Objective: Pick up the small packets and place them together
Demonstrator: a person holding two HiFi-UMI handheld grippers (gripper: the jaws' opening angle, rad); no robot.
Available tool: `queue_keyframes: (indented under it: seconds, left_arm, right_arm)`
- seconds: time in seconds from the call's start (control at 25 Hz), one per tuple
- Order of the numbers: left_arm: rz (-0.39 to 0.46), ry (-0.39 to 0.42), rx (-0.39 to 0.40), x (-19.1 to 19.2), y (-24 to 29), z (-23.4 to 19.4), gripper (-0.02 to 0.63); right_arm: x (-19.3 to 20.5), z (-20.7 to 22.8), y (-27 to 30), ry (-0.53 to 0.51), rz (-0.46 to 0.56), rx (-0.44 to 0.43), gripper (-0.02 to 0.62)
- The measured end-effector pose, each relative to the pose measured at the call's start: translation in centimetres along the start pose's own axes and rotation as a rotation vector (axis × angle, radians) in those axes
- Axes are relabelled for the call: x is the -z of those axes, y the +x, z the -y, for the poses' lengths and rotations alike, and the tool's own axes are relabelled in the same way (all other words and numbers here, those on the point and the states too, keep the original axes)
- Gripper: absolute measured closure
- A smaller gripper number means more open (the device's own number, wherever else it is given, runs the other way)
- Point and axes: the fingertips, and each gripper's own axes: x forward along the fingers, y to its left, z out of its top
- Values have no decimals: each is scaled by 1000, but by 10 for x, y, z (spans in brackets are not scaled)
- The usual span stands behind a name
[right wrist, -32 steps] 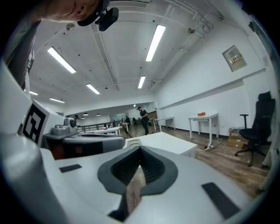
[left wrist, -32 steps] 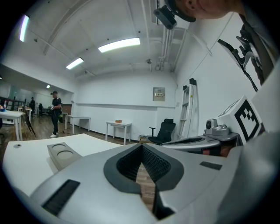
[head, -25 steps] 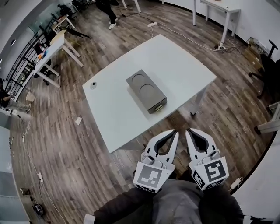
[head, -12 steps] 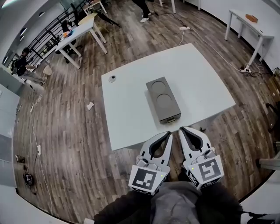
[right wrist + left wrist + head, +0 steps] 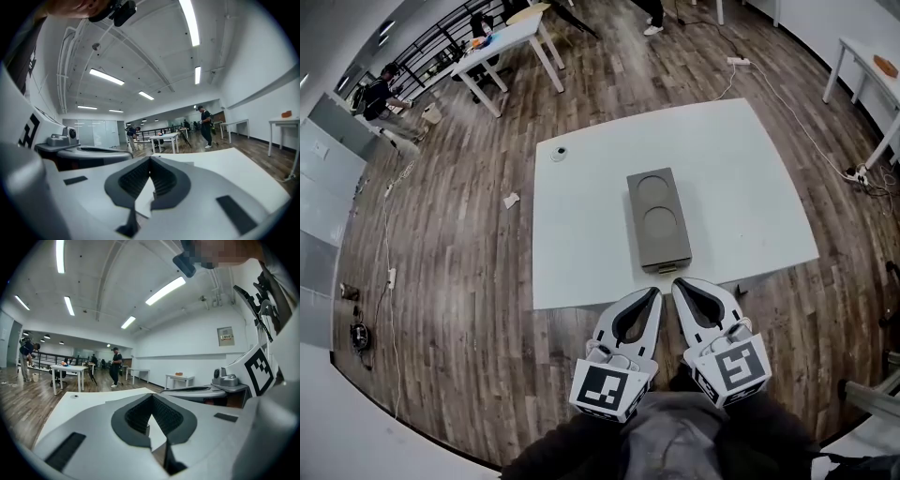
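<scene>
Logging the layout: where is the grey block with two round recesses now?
In the head view the grey block lies mid-width on the white table, one short end close to the near edge; a small round object sits near the far left corner.

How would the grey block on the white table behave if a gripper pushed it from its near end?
The grey block lies flat and low on the white table, so it would probably slide rather than tip or roll. It looks boxy and solid, so likely stiff and rather heavy. A push off its long midline might turn it.
</scene>
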Motion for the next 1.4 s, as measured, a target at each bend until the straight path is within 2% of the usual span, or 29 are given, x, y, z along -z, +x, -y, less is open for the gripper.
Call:
queue_keyframes:
  seconds: [0.2,0.4,0.64,0.84,1.08,1.24,1.4]
  left_arm:
    - [13,-11,-31,0,14,1,603]
    - [26,3,-32,-3,23,-9,603]
    - [39,11,34,-10,37,-22,603]
    - [72,32,73,-29,36,-29,603]
    - [40,32,117,-22,33,-37,603]
    - [21,36,146,10,32,-44,603]
    - [8,47,156,66,38,-55,603]
  right_arm:
    - [-2,14,5,-11,1,-31,594]
    - [-6,19,14,-27,20,-25,594]
    - [-11,25,29,-33,35,26,594]
    - [-31,21,34,-57,62,69,594]
    - [-23,19,40,-32,55,120,594]
    - [12,16,48,-31,57,154,594]
    - [84,12,57,-83,35,193,594]
